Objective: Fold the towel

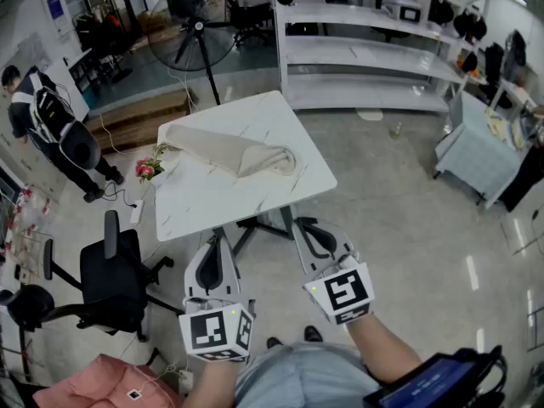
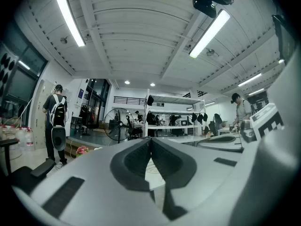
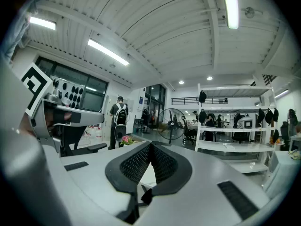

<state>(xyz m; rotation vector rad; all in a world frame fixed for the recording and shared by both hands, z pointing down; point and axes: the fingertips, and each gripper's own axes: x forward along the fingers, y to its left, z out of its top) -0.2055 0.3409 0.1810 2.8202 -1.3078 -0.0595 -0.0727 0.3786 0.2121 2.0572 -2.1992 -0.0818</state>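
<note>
A beige towel (image 1: 246, 153) lies crumpled and partly rolled on the far half of a white marble table (image 1: 212, 206). Both grippers hang in front of the table's near edge, well short of the towel and pointing level toward it. My left gripper (image 1: 212, 243) is shut with nothing between its jaws, and its tips meet in the left gripper view (image 2: 150, 139). My right gripper (image 1: 306, 226) is also shut and empty, its ribbed pads pressed together in the right gripper view (image 3: 150, 145). Neither gripper view shows the towel.
A bunch of pink flowers (image 1: 149, 170) sits at the table's left edge. A black office chair (image 1: 115, 274) stands at the left and a floor fan (image 1: 192, 28) behind the table. White shelving (image 1: 365, 58) is at the back right. A person with a backpack (image 1: 51, 126) stands far left.
</note>
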